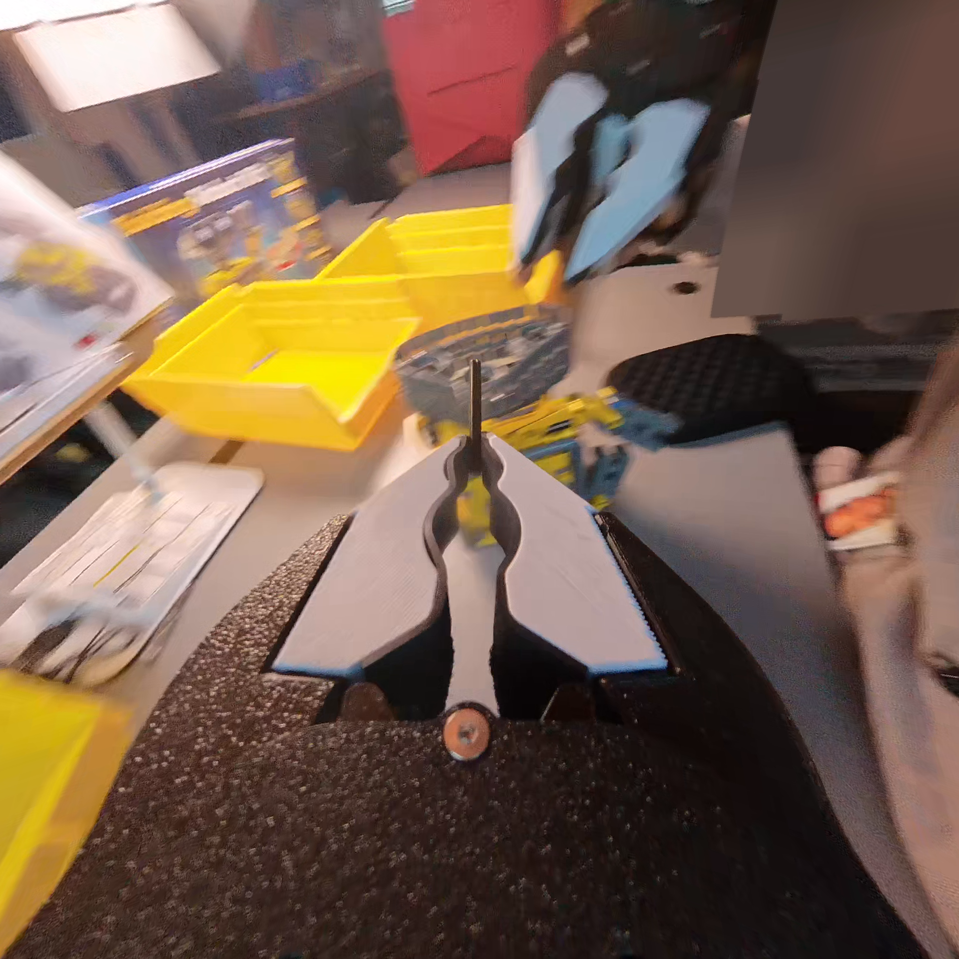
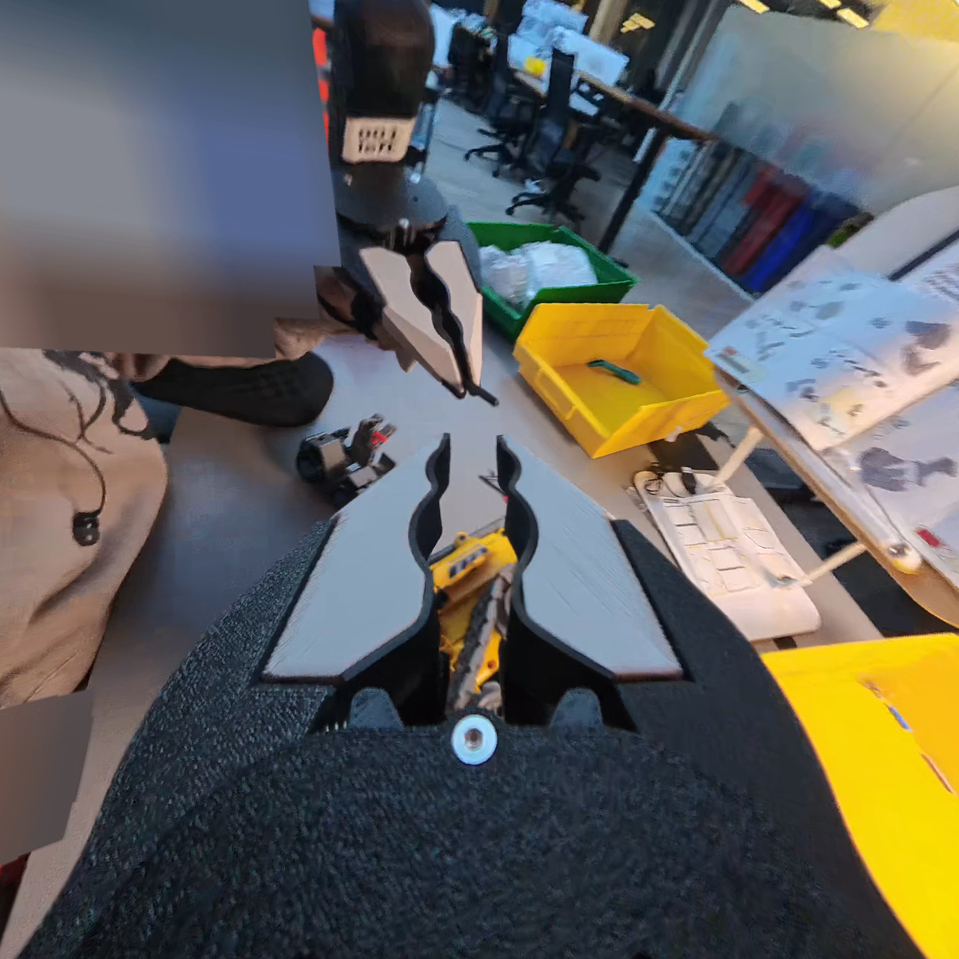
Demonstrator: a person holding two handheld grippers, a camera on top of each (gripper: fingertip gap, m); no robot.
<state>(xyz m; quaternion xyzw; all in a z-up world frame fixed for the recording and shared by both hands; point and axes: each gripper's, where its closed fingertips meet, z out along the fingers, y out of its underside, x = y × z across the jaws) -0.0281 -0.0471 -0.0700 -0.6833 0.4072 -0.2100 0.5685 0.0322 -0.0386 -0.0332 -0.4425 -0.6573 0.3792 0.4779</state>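
Note:
My left gripper (image 1: 475,447) is shut on a thin black rod (image 1: 475,402) that sticks straight out past its tips. Just beyond it a yellow and blue brick model (image 1: 555,441) stands on the grey table. My right gripper (image 2: 472,441) is open and empty, hovering over the yellow model (image 2: 475,571), which shows through the gap between its fingers. In the left wrist view the right gripper (image 1: 550,267) hangs blurred above the yellow bins. In the right wrist view the left gripper (image 2: 464,386) points down with the rod (image 2: 487,397) at its tip.
Yellow bins (image 1: 275,363) and a round tub of dark pieces (image 1: 488,353) lie ahead. A small black assembly (image 2: 342,462), a yellow bin (image 2: 565,394) holding a green part, a green bin (image 2: 612,275), a white tray (image 2: 726,555) and a booklet on a stand (image 2: 840,337) surround the model. A person's black sleeve (image 2: 244,384) rests left. Tip to tip, the grippers are about 8 cm apart.

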